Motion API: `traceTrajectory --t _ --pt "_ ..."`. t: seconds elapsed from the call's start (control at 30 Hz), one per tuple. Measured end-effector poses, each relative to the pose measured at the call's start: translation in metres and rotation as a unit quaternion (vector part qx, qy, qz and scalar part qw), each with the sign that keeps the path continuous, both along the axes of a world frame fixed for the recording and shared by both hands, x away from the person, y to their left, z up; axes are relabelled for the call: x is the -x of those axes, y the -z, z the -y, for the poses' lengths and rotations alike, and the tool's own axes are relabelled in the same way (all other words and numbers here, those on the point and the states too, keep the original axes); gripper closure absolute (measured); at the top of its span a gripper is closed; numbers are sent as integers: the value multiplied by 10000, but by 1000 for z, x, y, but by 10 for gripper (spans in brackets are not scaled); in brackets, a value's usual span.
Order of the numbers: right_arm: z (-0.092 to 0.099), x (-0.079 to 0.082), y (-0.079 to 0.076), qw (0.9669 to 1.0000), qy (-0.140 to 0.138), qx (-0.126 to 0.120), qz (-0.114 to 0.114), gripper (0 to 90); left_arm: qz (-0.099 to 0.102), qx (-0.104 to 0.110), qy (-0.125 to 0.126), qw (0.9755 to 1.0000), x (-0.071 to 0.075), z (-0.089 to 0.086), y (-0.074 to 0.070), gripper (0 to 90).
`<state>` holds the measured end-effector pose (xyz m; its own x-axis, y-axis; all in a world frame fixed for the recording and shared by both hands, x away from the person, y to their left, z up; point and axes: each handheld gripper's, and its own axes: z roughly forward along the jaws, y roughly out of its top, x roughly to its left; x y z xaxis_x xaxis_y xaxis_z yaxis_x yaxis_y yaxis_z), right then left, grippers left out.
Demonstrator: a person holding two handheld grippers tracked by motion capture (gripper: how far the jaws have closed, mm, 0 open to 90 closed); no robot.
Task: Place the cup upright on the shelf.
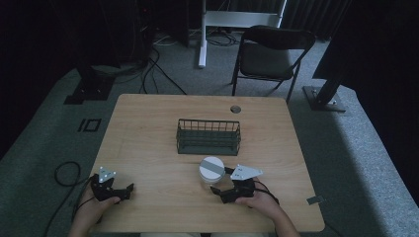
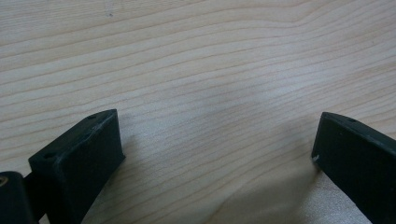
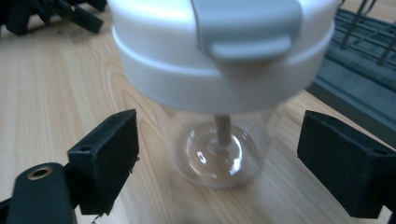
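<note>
Left claw point(image 1: 129, 188): held in the person's left hand point(image 1: 90, 206) at the near left of the surface; jaws spread wide, nothing between them but bare wood grain in the left gripper view.
Right claw point(image 1: 214, 188): held in the right hand point(image 1: 262, 202) at the near centre-right; jaws spread apart on either side of the cup, neither touching it in the right gripper view.
Clear plastic cup with white lid and grey flip tab point(image 3: 219, 70): upright on the surface, just near of the rack; a straw-like stem shows inside through the clear wall.
Dark green wire rack point(image 1: 208, 136): mid-surface, long side facing the person.
Light wooden surface point(image 1: 148, 148): round grommet hole point(image 1: 235, 108) near the far edge.
Black folding chair point(image 1: 269, 54): on the grey carpet beyond the far edge.
</note>
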<state>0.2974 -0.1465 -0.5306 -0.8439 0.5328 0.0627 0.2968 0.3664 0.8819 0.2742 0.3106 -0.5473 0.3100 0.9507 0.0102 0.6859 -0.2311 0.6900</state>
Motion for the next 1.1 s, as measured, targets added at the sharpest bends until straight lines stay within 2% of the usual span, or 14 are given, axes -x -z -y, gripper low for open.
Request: traceTrajectory --t 0.23,0.47,0.67,1.1 --pt "-8 -3 3 9998 85 -106 151 136 0 1 0 10000 0 0 0 20" --pt "-13 -4 6 9992 213 -318 99 171 -1 0 1 10000 0 0 0 20" --pt "-17 -5 9 9987 275 -437 37 166 -3 -1 0 10000 0 0 0 20" --pt "-31 -9 13 9972 416 -596 202 159 0 2 1 10000 0 0 0 20"
